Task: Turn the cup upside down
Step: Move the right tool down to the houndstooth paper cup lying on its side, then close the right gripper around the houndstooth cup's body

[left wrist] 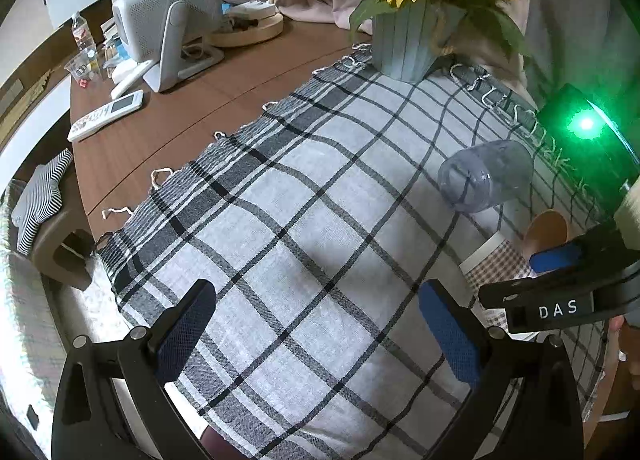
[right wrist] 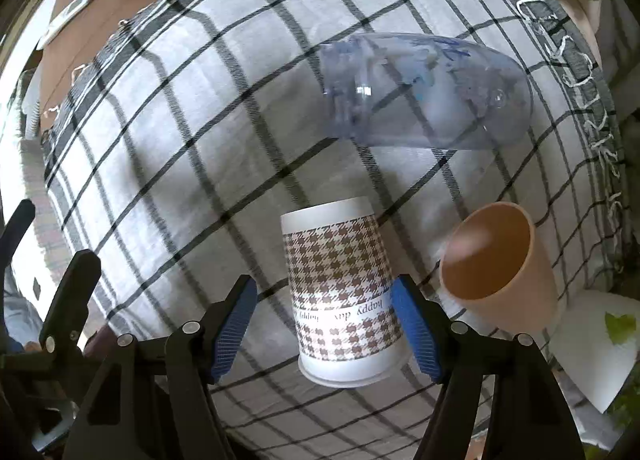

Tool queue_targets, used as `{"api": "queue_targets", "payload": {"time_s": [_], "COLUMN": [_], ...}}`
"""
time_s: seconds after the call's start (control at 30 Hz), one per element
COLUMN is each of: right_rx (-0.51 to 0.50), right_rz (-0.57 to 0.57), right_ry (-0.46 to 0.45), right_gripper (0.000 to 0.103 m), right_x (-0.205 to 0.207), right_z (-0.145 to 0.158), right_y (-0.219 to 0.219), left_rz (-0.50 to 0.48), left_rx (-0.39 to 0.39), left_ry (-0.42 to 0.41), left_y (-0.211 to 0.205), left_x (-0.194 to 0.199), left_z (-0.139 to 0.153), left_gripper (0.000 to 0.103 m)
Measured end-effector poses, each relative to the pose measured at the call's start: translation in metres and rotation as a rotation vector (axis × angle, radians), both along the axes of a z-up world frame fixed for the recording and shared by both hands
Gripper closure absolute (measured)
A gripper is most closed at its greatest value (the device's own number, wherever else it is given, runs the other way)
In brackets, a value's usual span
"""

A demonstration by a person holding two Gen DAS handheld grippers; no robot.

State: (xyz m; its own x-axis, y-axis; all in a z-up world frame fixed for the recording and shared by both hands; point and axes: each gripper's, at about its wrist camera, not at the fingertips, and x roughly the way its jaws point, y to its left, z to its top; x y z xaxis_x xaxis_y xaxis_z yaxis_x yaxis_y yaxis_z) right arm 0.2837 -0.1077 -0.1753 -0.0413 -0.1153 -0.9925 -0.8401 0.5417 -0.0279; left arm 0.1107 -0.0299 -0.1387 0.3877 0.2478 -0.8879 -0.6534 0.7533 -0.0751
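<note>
A white paper cup with a brown houndstooth print [right wrist: 344, 292] stands upside down on the checked cloth [right wrist: 180, 132], rim down, between the blue pads of my right gripper [right wrist: 326, 320]. The jaws are open; a gap shows on the left, the right pad is close to the cup. A tan cup [right wrist: 500, 264] stands upright just right of it. A clear plastic cup [right wrist: 424, 92] lies on its side beyond. In the left wrist view my left gripper [left wrist: 316, 336] is open and empty above the cloth [left wrist: 280, 200], left of the clear cup [left wrist: 484, 176], tan cup [left wrist: 546, 232] and paper cup [left wrist: 496, 264].
A blue vase of sunflowers [left wrist: 412, 36] stands at the cloth's far edge. On the bare wooden table [left wrist: 160, 128] to the left are a white device [left wrist: 168, 28], a remote [left wrist: 106, 114] and a round tray [left wrist: 248, 30]. A black device with a green light [left wrist: 588, 132] sits at the right.
</note>
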Motion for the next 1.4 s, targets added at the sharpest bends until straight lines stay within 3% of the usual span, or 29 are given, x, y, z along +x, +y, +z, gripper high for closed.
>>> {"api": "queue_targets", "payload": {"time_s": [0.27,0.53,0.8,1.0,1.2,1.4], "right_rx": [-0.025,0.001,0.134,0.267,0.311,0.333], "right_rz": [-0.024,-0.073,-0.371,-0.613,-0.901,-1.044], "right_ry": [0.006,-0.011,0.036,-0.048,-0.032,-0.039], "right_gripper": [0.041,0.042,0.042,0.042,0.042,0.041], "right_x": [0.012,0.008,-0.028,-0.057,-0.099,-0.105], "right_z": [-0.018,-0.010,0.008,0.022,0.001,-0.014], "right_y": [-0.005,-0.010,-0.043,-0.075,-0.103,-0.110], "left_rz": [-0.008,-0.045,-0.187,-0.320,-0.447,-0.505], "left_rx": [-0.039,-0.058,-0.085,-0.066,-0.021,-0.036], "left_ry": [0.017,0.019,0.044,0.077,0.092,0.099], "left_y": [0.009,0.018,0.035,0.043,0.046,0.049], "left_x": [0.009,0.004,-0.002,0.007,0.012,0.011], "left_z": [-0.012,-0.015,-0.015,-0.007,0.001,-0.001], "left_gripper": [0.000,0.000,0.000,0.000,0.000,0.000]}}
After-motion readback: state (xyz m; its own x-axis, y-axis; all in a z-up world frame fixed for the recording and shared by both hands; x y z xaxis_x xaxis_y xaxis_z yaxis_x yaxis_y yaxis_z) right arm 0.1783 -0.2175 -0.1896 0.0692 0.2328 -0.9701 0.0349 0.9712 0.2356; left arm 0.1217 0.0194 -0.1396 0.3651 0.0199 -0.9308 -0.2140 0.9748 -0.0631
